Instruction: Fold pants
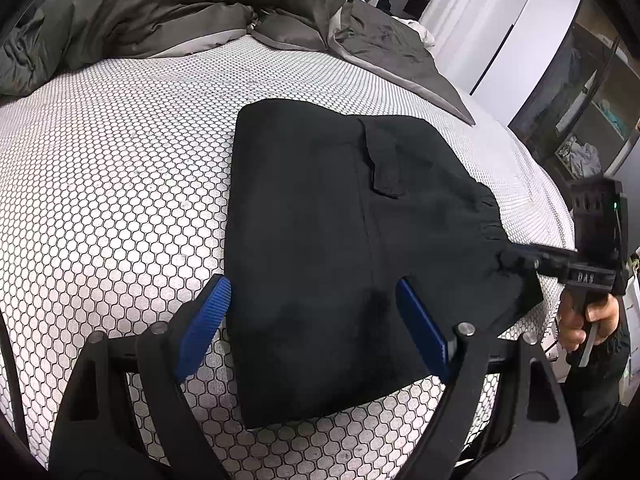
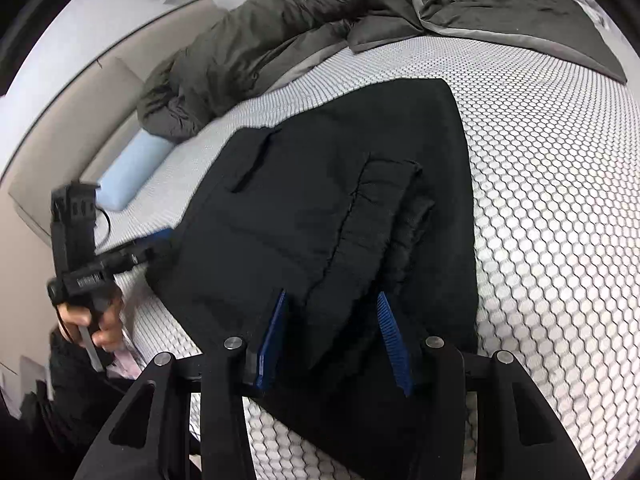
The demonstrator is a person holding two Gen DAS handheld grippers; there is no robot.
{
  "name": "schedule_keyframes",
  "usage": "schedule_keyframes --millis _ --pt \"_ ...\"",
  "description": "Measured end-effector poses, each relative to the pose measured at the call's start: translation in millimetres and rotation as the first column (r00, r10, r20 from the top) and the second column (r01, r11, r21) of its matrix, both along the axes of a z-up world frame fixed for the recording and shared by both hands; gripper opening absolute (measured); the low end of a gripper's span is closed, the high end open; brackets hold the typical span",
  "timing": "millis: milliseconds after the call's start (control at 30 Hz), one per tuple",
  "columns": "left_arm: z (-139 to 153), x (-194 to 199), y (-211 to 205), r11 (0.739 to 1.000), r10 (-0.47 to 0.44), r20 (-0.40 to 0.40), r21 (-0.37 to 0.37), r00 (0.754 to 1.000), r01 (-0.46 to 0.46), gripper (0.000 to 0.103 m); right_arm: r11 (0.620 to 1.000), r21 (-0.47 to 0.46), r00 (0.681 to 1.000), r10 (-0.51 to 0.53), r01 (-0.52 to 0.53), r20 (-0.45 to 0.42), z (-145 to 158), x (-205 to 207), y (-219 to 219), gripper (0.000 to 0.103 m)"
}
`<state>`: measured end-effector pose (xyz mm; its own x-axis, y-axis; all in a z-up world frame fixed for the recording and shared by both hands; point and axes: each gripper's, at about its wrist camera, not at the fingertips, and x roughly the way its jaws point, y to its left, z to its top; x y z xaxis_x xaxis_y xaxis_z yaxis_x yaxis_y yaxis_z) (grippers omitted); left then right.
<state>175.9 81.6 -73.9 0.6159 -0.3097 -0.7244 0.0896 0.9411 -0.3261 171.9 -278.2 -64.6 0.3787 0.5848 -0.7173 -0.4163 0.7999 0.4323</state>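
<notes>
**Folded black pants on the bed, one tool at each near corner**

The black pants [image 1: 352,248] lie folded into a thick rectangle on the bed [image 1: 120,184], whose cover has a white honeycomb pattern. A belt loop or tab [image 1: 382,160] shows on the top layer, and the gathered waistband faces the right edge in the left wrist view.

The left tool [image 1: 316,316] stands with its blue pads wide apart, straddling the near edge of the pants; the pads hover over or at the cloth, and whether they touch it cannot be told. The right tool [image 2: 334,336] has its pads closer together, set on either side of a raised fold of the pants, which bulges between them; whether they actually pinch the cloth cannot be told from these views.

No container is in clear view. A shelf unit at the far right of the left wrist view holds items too small and warped to name. A rumpled grey duvet [image 1: 160,8] covers the far end of the bed, and a pale blue block [image 2: 132,172] lies beside the mattress edge. The person's hands [image 2: 96,324] show only partly, gripping the tool handles.
</notes>
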Motion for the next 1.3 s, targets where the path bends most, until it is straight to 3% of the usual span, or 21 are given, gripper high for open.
schedule_keyframes --millis 200,333,400,467,533,567,600,667,767,867,900,967,1033,1100,1167,1233,1267,1300 --pt "1.2 -0.8 2.4 1.000 0.007 0.001 -0.027 1.000 -0.007 0.083 0.998 -0.052 0.993 -0.017 0.023 0.114 14.5 -2.6 16.5 0.009" --pt "7.0 -5.4 2.8 0.999 -0.007 0.020 -0.050 1.000 0.008 0.083 1.000 -0.014 0.982 0.004 -0.001 0.190 50.2 -31.5 13.2 0.008" --pt "4.6 -5.0 -0.5 0.999 -0.025 0.002 -0.033 1.000 0.025 0.083 0.997 -0.071 0.986 -0.005 0.017 0.168 43.0 -32.1 8.7 0.008" --pt "2.1 -4.3 -7.7 0.999 -0.039 -0.017 0.016 0.999 0.039 0.083 0.980 -0.190 0.995 -0.039 0.056 0.093 11.7 -17.2 6.3 0.013" --pt "2.9 -5.4 -13.5 0.997 -0.047 -0.013 0.061 0.999 0.048 0.083 0.984 -0.165 0.997 -0.058 0.065 0.049 -1.6 -9.7 -0.7 0.016" --pt "3.3 -5.9 -15.1 0.996 -0.052 -0.010 0.069 0.999 0.052 0.083 0.988 -0.143 0.996 -0.058 0.066 0.061 4.1 -11.7 -3.9 0.022" --pt "3.0 -6.1 -16.2 0.996 -0.054 -0.008 0.075 0.999 0.055 0.083 0.990 -0.121 0.994 -0.060 0.070 0.087 12.8 -15.2 -7.7 0.037" --pt "0.3 -5.0 -17.1 0.995 -0.057 -0.016 0.080 0.998 0.058 0.083 0.995 -0.057 0.991 -0.077 0.084 0.110 20.0 -15.8 -14.6 0.051" --pt "-2.8 -3.4 -19.8 0.994 -0.058 -0.025 0.089 0.998 0.060 0.084 0.995 -0.001 0.994 -0.101 0.101 0.041 5.1 2.9 -13.8 0.051" --pt "-4.8 -3.7 -21.7 0.993 -0.059 -0.026 0.103 0.998 0.061 0.084 0.991 -0.060 0.993 -0.116 0.117 0.025 -12.9 26.8 -1.7 0.035" --pt "-4.5 -4.5 -20.9 0.993 -0.059 -0.025 0.099 0.998 0.061 0.084 0.990 -0.058 0.991 -0.125 0.127 0.037 -6.6 28.1 0.7 0.027" --pt "-4.5 -5.7 -19.8 0.993 -0.063 -0.025 0.095 0.998 0.065 0.084 0.992 -0.069 0.990 -0.102 0.109 0.097 12.6 18.4 5.8 0.023" --pt "-4.5 -7.0 -20.3 0.993 -0.061 -0.027 0.101 0.998 0.064 0.084 0.991 -0.081 0.988 -0.093 0.104 0.126 21.2 7.8 3.7 0.026" --pt "0.2 -9.5 -18.9 0.992 -0.046 -0.018 0.121 0.999 0.047 0.084 0.969 -0.197 0.986 -0.132 0.150 0.104 5.8 8.5 -4.3 0.039" --pt "11.2 -15.2 -16.8 0.984 -0.019 0.028 0.177 0.999 0.014 0.084 0.971 -0.159 0.981 -0.165 0.179 0.099 6.3 3.8 -15.1 0.044" --pt "25.8 -23.8 -16.9 0.976 -0.002 0.119 0.217 0.993 -0.025 0.084 0.949 -0.209 0.959 -0.191 0.234 0.208 24.2 -10.4 -17.9 0.050" --pt "30.3 -26.2 -18.1 0.978 -0.006 0.150 0.207 0.989 -0.025 0.084 0.941 -0.230 0.938 -0.175 0.249 0.298 36.2 -20.5 -15.8 0.052" --pt "32.9 -26.6 -23.2 0.983 -0.027 0.164 0.184 0.986 -0.004 0.084 0.942 -0.229 0.931 -0.163 0.245 0.327 39.9 -25.8 -15.3 0.052"
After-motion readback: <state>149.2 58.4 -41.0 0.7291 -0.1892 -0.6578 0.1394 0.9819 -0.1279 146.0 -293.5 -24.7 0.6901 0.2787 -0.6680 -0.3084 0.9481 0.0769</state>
